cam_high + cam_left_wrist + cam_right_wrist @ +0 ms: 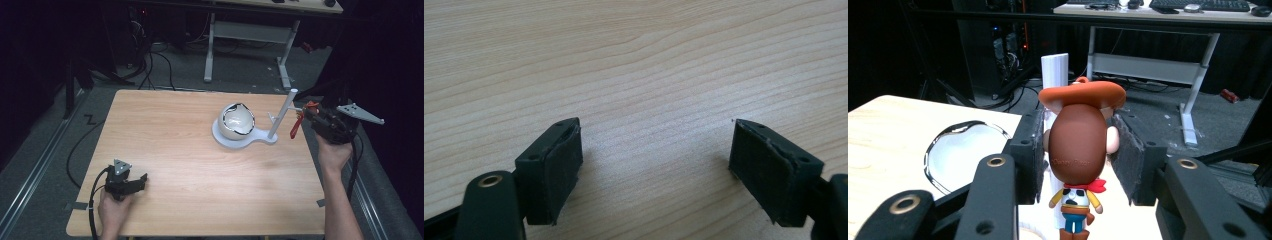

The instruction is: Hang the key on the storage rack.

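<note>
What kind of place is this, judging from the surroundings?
Probably a lab or workshop. Behind the wooden table there are loose cables on the floor, a desk with a keyboard, and dark equipment racks.

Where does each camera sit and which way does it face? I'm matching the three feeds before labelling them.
High view: above the person's side, looking forward and down on the wooden table; both forearms, the left claw and the right claw show.
Left gripper view: on the left claw, facing bare tabletop; its open jaws show.
Right gripper view: on the right claw, facing the white post and bowl; its jaws clamp a cowboy figure.
High and right gripper views share bowl, post and figure.
</note>
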`<state>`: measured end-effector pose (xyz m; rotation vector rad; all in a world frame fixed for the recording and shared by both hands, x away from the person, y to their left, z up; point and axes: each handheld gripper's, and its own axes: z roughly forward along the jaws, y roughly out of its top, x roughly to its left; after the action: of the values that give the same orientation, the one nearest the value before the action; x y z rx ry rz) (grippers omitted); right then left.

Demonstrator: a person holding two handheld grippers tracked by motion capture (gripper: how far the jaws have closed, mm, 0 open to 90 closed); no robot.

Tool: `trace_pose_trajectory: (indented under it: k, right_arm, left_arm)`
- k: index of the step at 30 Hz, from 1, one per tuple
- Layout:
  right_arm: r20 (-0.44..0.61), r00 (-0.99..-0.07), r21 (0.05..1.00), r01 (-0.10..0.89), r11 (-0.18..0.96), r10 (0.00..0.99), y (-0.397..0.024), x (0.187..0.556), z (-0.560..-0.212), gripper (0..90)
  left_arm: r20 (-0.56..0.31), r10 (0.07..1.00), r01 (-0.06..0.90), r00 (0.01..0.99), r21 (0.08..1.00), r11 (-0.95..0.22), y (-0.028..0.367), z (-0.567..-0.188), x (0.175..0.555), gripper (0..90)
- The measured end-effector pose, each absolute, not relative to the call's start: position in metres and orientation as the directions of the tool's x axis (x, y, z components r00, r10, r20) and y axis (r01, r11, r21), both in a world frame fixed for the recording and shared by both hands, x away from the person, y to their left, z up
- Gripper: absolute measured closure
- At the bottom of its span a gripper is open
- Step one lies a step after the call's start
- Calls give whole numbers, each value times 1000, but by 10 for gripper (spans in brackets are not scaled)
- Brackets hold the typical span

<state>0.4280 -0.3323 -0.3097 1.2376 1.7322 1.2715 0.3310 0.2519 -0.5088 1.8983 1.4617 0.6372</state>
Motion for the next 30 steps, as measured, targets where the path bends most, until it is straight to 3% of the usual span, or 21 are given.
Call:
trace_pose_trajectory:
  k: [30]
  right_arm:
    - [57,-329,928,366,72,943,-326,455,-312,585]
  left_arm:
    - [-10,965,649,260,742,-167,252,-509,331,217]
